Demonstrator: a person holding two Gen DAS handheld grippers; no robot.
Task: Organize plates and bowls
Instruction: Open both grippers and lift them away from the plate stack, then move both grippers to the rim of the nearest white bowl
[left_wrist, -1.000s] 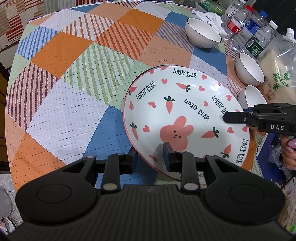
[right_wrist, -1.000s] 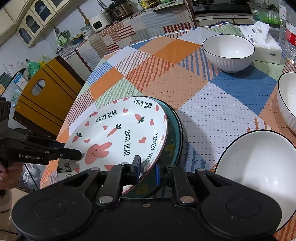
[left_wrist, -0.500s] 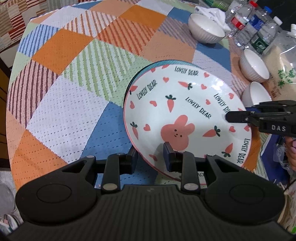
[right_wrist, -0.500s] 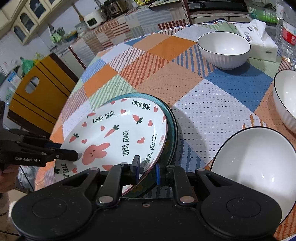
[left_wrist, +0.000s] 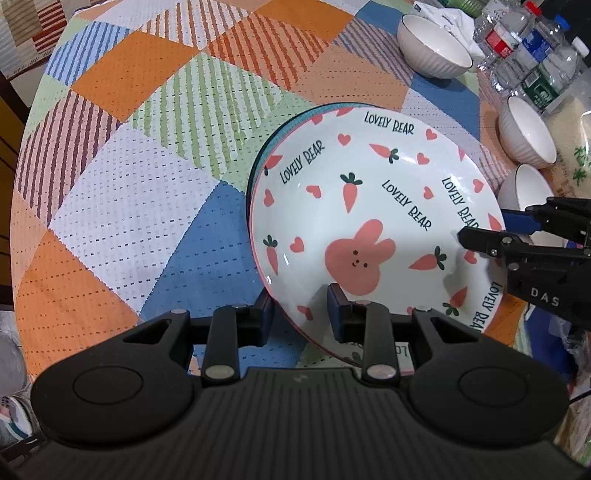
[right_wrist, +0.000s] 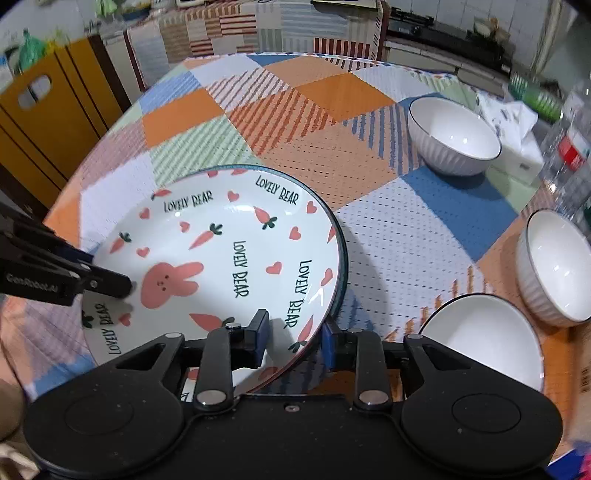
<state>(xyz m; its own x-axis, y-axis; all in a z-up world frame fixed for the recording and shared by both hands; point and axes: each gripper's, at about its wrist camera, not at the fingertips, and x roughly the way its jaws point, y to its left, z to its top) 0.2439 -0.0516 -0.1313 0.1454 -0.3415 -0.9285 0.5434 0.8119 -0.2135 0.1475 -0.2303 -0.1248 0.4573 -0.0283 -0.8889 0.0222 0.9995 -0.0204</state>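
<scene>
Left gripper (left_wrist: 301, 314) straddles the near rim of the rabbit plate (left_wrist: 369, 206), one finger under the edge, one on the inside face; gap is narrow but whether the pads actually pinch the rim can't be told from here. Right gripper (right_wrist: 293, 334) is on the opposite rim of the same plate; its jaws have just been opening, and they now stand apart on either side of the edge with visible slack, rim between them, not pressing. From the left camera the right gripper's fingertips (left_wrist: 469, 236) reach over the plate's right side. Plate is white with a pink rabbit, carrots, hearts and "LOVELY BEAR" lettering. It sits stacked on a dark-rimmed plate (right_wrist: 341, 258), of which only a thin teal edge shows around the far side. Both are near the front of the round table with the patchwork cloth (left_wrist: 147, 184). Just right of the stack, a white bowl (right_wrist: 487, 339); beyond it a second bowl (right_wrist: 554, 269); furthest back a third bowl (right_wrist: 452, 136). Behind that, a tissue pack (right_wrist: 513, 125) and water bottles (left_wrist: 524, 55) at the table's far right edge.
</scene>
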